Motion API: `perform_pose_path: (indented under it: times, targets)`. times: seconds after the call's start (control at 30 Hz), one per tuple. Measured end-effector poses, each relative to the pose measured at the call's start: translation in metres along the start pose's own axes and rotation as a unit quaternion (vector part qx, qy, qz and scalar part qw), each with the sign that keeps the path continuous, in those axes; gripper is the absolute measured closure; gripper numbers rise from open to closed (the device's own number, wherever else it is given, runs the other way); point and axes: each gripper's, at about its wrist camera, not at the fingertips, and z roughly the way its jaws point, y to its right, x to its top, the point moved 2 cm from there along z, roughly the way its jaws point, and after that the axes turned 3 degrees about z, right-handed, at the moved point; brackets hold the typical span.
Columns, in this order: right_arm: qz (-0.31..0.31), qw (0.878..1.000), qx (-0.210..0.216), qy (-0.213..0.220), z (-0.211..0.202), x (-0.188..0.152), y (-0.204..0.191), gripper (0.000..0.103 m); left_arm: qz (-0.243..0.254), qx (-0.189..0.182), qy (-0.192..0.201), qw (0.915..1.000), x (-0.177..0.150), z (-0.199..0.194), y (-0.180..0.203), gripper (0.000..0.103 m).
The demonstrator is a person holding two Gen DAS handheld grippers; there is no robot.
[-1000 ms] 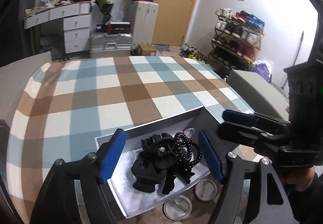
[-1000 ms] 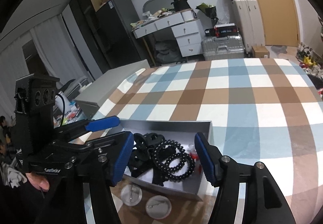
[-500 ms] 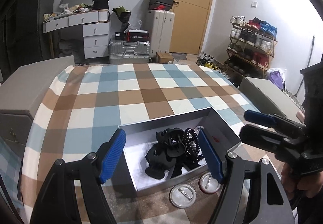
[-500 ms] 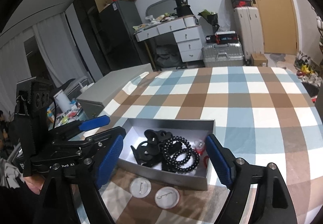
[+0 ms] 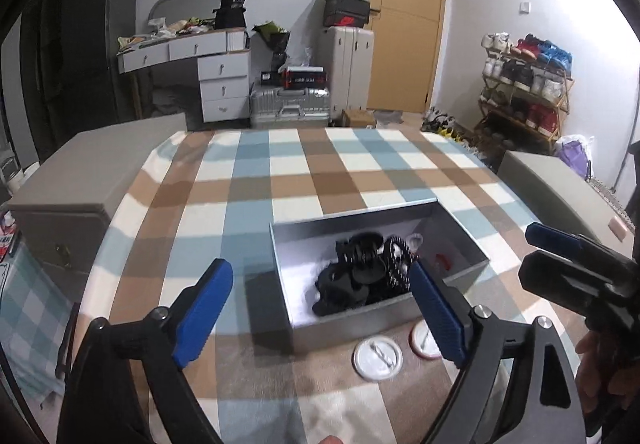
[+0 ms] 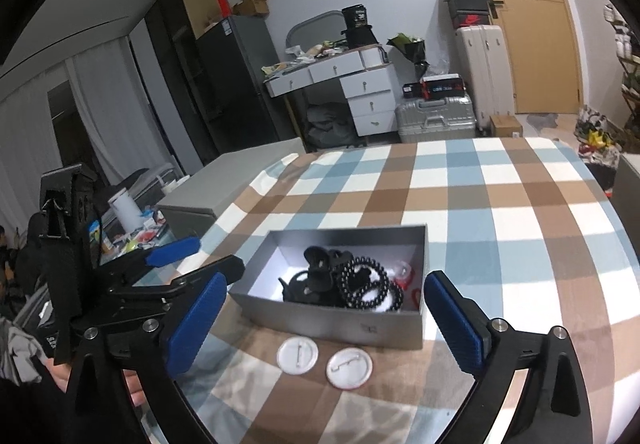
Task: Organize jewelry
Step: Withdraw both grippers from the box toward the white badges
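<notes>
A grey open box [image 5: 352, 324] sits on the plaid table. It holds black hair clips [image 5: 348, 280], black bead bracelets [image 5: 396, 264] and a small red piece [image 5: 440, 260]. Two white round badges [image 5: 378, 358] lie face down in front of the box. My left gripper [image 5: 320, 272] hangs just short of the box, its jaws opening with nothing gripped. In the right wrist view the box [image 6: 340, 324], clips [image 6: 320, 272], bracelets [image 6: 368, 284] and badges [image 6: 297, 356] show again. My right gripper [image 6: 326, 284] is also opening, holding nothing.
The checked tablecloth [image 5: 320, 172] stretches far beyond the box. Grey cabinets [image 5: 88, 172] flank the table on both sides. A white desk [image 5: 200, 60], suitcases [image 5: 292, 104] and a shoe rack [image 5: 524, 92] stand at the back of the room.
Both grippers have drawn back from the box and their jaws have spread wider. The left view has tilted up. The box, its contents and the badges have stayed put.
</notes>
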Motion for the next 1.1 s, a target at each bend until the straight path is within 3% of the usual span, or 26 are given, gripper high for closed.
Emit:
perform_pose_path:
  times: [0.17, 0.27, 0.83, 1.1]
  targets:
    - [0.008, 1.0, -0.019, -0.005, -0.001, -0.018, 0.005, 0.0, -0.006, 0.018, -0.004, 0.9998, -0.013, -0.005, 0.0, 0.005]
    - [-0.005, 0.999, -0.034, -0.018, 0.003, -0.028, 0.006, 0.0, -0.013, 0.009, -0.016, 0.9997, -0.023, -0.005, 0.0, 0.005]
    - [-0.055, 0.986, -0.086, -0.135, 0.047, -0.064, 0.009, 0.002, -0.059, 0.035, -0.052, 0.9963, -0.071, -0.018, -0.019, 0.005]
    - [-0.121, 0.976, -0.106, -0.144, 0.056, -0.064, -0.005, 0.009, -0.067, 0.047, -0.044, 0.9956, -0.078, -0.03, -0.028, 0.005]
